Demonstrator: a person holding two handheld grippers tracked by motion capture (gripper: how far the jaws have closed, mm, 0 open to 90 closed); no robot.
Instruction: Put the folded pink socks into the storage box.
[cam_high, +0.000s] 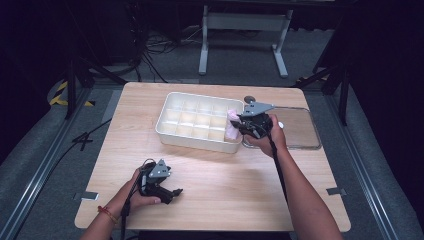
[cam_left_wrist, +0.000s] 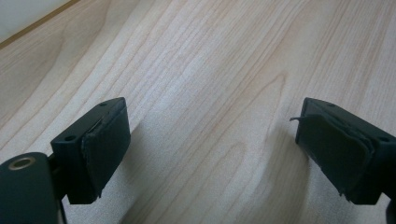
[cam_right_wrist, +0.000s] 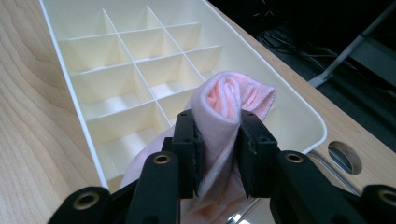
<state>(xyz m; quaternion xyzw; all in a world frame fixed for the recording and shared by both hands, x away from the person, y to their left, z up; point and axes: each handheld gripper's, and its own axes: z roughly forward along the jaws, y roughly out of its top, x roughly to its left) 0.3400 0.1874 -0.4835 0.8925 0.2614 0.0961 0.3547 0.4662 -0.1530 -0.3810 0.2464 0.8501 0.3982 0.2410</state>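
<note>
A: What is the right gripper (cam_high: 243, 125) doing?

B: It is pinching a rolled pink cloth (cam_right_wrist: 229, 109), with its two black jaws pressed against the cloth's sides. In the right gripper view the roll stands up between the jaws and its loose end hangs below them.

A: Where is the cloth in relation to the tray?

B: It is at the right end of the white divided tray (cam_high: 172, 102), over the end compartments (I cannot tell which one exactly). In the high view the cloth (cam_high: 232, 125) sits just inside the tray's right wall.

A: And the left gripper (cam_high: 172, 192)?

B: It is low over the wooden counter (cam_high: 225, 180), near the front edge and well apart from the tray. In the left gripper view its jaws are spread wide, with bare wood between them.

A: Is there anything else on the counter?

B: A clear lid (cam_high: 300, 130) lies flat just to the right of the tray, partly under the right hand (cam_high: 272, 140).
</note>
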